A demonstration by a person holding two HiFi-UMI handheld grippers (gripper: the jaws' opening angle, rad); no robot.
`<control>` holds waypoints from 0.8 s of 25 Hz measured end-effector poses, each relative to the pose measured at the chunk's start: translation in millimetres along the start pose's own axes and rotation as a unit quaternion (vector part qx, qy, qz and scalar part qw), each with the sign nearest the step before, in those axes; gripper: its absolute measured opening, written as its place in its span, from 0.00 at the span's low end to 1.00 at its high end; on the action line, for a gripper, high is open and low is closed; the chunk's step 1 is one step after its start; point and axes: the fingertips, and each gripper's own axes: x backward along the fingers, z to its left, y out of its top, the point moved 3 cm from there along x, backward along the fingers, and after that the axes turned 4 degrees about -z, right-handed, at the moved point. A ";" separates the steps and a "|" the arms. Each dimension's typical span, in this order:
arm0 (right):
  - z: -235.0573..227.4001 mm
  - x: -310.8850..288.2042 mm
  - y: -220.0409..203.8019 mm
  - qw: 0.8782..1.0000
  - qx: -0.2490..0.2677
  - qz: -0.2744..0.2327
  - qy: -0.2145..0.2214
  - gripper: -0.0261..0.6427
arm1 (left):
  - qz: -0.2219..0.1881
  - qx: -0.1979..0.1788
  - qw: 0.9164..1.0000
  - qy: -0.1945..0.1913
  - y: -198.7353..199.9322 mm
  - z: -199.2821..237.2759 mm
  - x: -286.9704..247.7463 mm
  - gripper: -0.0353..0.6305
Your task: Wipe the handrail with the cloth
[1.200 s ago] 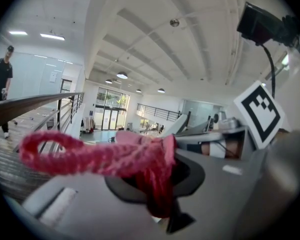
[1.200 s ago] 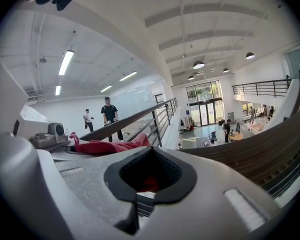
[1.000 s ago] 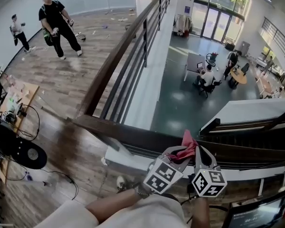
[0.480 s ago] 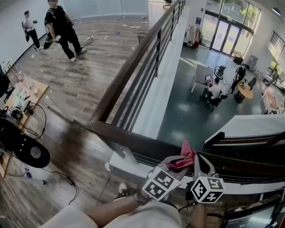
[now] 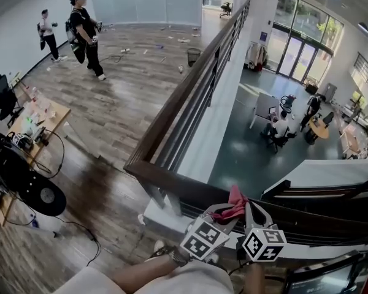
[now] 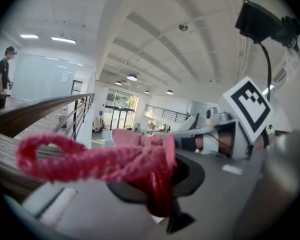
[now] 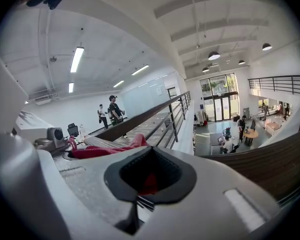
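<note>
The dark wooden handrail [image 5: 190,84] runs away from a corner at lower left, and a second stretch [image 5: 306,216] crosses in front of me. A red cloth [image 5: 234,202] is bunched over this near stretch, a little right of the corner. My left gripper [image 5: 224,211] and right gripper [image 5: 249,208] both close on it, side by side. In the left gripper view the cloth [image 6: 135,156] fills the left gripper's [image 6: 157,184] shut jaws beside the rail [image 6: 25,115]. In the right gripper view red cloth [image 7: 102,150] shows within the right gripper [image 7: 147,180].
Beyond the rail is a drop to a lower hall with people at tables [image 5: 282,124]. Two people [image 5: 83,32] stand far off on the wooden floor. A cluttered desk [image 5: 34,118] and a black round stand [image 5: 27,192] are at left. A monitor [image 5: 328,280] sits at bottom right.
The view has shifted, and the grippers with the cloth now sit a little closer to the rail's corner. The people at the back have walked further away.
</note>
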 end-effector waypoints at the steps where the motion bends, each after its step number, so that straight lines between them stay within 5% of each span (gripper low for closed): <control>1: 2.6 -1.7 -0.5 1.000 0.001 0.001 0.001 0.04 | 0.000 0.001 1.000 0.001 -0.5 2.2 2.1 0.16; 20: 61.0 -39.8 -0.1 0.999 0.030 0.016 0.023 0.04 | -0.012 0.003 0.999 0.041 -1.1 52.2 47.3 0.16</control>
